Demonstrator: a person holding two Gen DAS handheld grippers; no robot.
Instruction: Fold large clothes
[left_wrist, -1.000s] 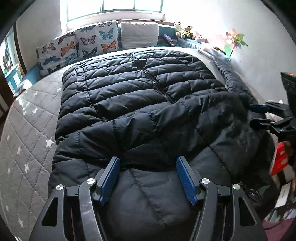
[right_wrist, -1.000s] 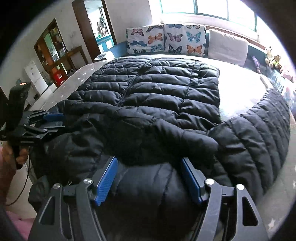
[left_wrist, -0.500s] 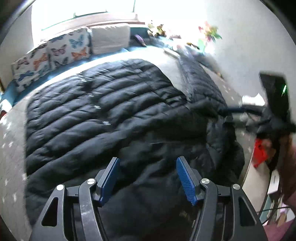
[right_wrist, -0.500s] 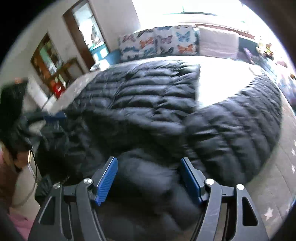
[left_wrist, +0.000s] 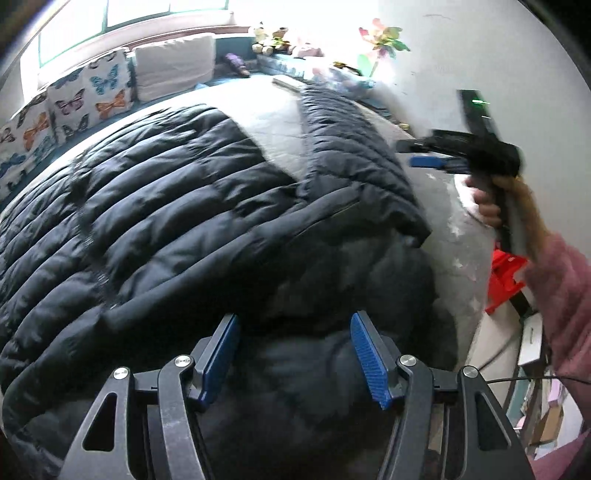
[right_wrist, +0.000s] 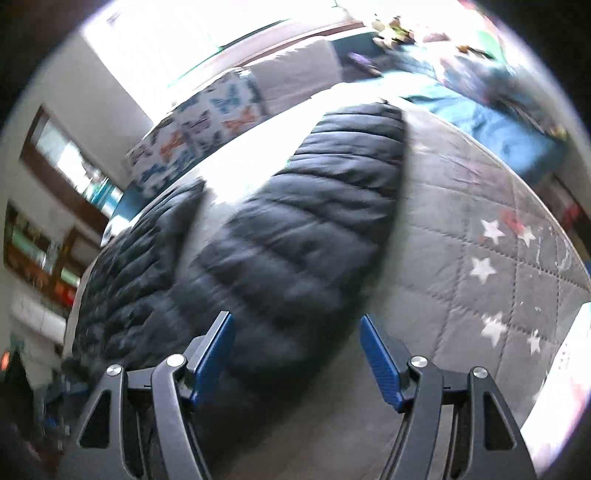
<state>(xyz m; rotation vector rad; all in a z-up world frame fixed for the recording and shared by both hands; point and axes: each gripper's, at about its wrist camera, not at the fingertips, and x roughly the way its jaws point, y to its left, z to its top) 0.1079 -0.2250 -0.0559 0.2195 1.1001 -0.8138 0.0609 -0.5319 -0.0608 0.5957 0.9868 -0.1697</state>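
Black puffer jacket (left_wrist: 192, 221) spread on grey quilted bed (right_wrist: 480, 240); left claw (left_wrist: 291, 354) and right claw (right_wrist: 297, 356) both agape, empty (sleeve (right_wrist: 314, 221) unfolded); next, likely: grasp sleeve, fold inward.

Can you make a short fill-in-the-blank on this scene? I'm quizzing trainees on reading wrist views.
1. The padded jacket spread on the bed is ____ in colour.
2. The patterned cushions by the window are printed with ____.
3. The grey quilt under the jacket carries white ____.
4. The person's sleeve behind the right gripper is ____.

Missing words: black; butterflies; stars; pink
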